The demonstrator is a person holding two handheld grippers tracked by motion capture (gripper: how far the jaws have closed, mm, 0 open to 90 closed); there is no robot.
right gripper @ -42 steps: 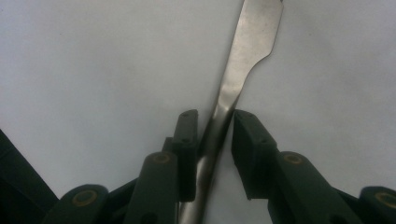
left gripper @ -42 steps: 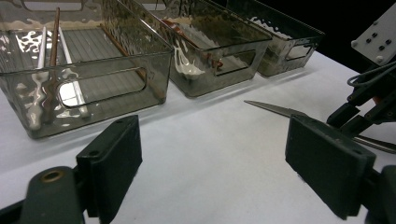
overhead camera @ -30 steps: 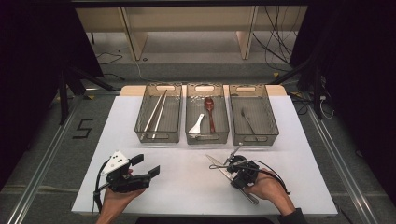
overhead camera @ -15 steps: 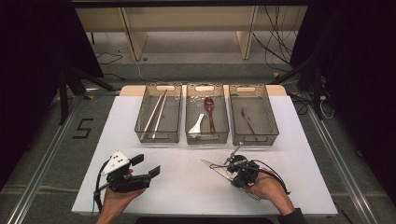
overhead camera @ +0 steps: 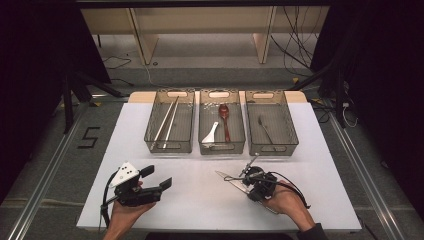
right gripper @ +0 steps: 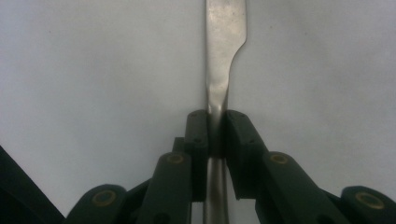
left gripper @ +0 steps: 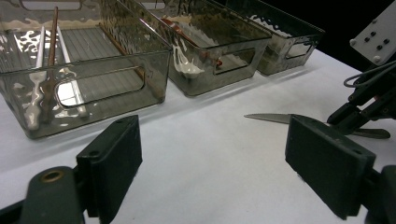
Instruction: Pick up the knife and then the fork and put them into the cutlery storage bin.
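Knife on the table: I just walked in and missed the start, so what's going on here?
A person is sorting cutlery into three clear bins. The right tongs have just closed on the butter knife, which lies on the white table. The left tongs are open with nothing between them. The bins already hold chopsticks, two spoons and a fork.

A plain steel table knife (right gripper: 219, 70) lay flat on the white tabletop (overhead camera: 200, 195) — handle pinched in the right claw (right gripper: 216, 135), blade pointing away from it.
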